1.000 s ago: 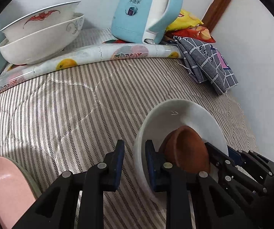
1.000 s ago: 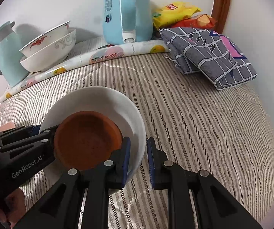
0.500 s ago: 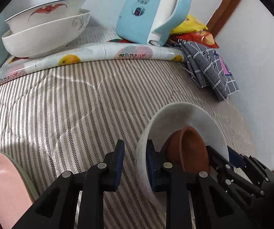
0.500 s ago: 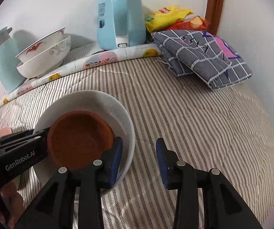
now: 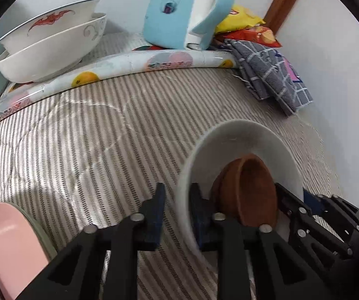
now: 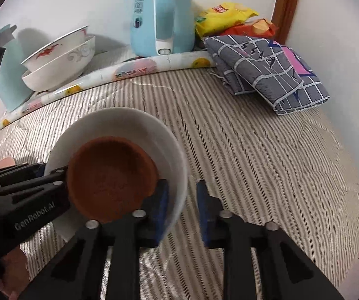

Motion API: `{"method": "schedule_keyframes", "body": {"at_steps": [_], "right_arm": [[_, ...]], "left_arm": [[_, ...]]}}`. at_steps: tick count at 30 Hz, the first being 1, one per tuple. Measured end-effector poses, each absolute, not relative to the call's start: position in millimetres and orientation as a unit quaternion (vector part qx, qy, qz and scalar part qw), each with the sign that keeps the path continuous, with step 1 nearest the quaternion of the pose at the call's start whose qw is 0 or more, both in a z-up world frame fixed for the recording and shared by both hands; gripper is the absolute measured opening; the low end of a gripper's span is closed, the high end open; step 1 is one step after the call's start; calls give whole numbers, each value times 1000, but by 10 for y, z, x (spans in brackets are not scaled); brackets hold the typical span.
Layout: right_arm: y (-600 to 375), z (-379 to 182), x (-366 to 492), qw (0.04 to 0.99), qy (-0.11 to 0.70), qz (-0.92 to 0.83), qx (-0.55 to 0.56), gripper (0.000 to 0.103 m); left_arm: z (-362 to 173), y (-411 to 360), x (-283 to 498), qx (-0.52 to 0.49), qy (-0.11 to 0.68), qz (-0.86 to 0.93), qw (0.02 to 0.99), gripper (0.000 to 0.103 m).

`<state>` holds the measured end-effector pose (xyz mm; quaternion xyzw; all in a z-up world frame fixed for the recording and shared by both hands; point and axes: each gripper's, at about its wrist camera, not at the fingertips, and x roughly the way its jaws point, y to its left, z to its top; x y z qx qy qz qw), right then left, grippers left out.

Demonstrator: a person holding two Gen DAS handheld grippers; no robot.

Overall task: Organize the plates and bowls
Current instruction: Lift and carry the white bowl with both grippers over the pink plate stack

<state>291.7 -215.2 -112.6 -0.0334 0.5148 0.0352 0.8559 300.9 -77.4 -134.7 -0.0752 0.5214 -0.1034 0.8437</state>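
A white bowl [image 5: 242, 145] [image 6: 129, 122] with a small brown bowl [image 5: 252, 187] [image 6: 111, 180] inside it is over the striped cloth. My left gripper [image 5: 178, 200] [image 6: 51, 172] is shut on the white bowl's rim on one side. On the opposite side, my right gripper [image 6: 182, 200] [image 5: 294, 192] straddles the rim and its jaws are closing. Its inner pad lies against the bowl's inside, and a thin gap shows between the outer pad and the rim. Two patterned white bowls [image 5: 51, 50] [image 6: 59, 62] are stacked at the back left. A pink plate [image 5: 6, 245] lies at the near left.
A pale blue kettle [image 6: 161, 17] stands at the back, with snack bags [image 6: 224, 15] and a folded grey checked cloth [image 6: 267, 70] to its right. A rolled fruit-print mat [image 5: 129, 62] runs across the back. A pale blue jug [image 6: 6, 75] stands far left. Walls close the back and right.
My right gripper let go of the white bowl's rim, spread its jaws, and has narrowed them around the rim again. The left gripper kept its hold.
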Motion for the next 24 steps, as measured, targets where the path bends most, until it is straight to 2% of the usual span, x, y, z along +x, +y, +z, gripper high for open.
{"method": "schedule_keyframes", "body": {"at_steps": [10, 24], "right_arm": [[-2268, -1130, 2866, 852, 521, 42, 28, 9], [-2189, -1034, 2503, 856, 514, 51, 27, 8]], "left_arm": [[-1291, -824, 2943, -61, 519, -102, 847, 12], [-1220, -720, 2552, -71, 525, -92, 843, 12]]}}
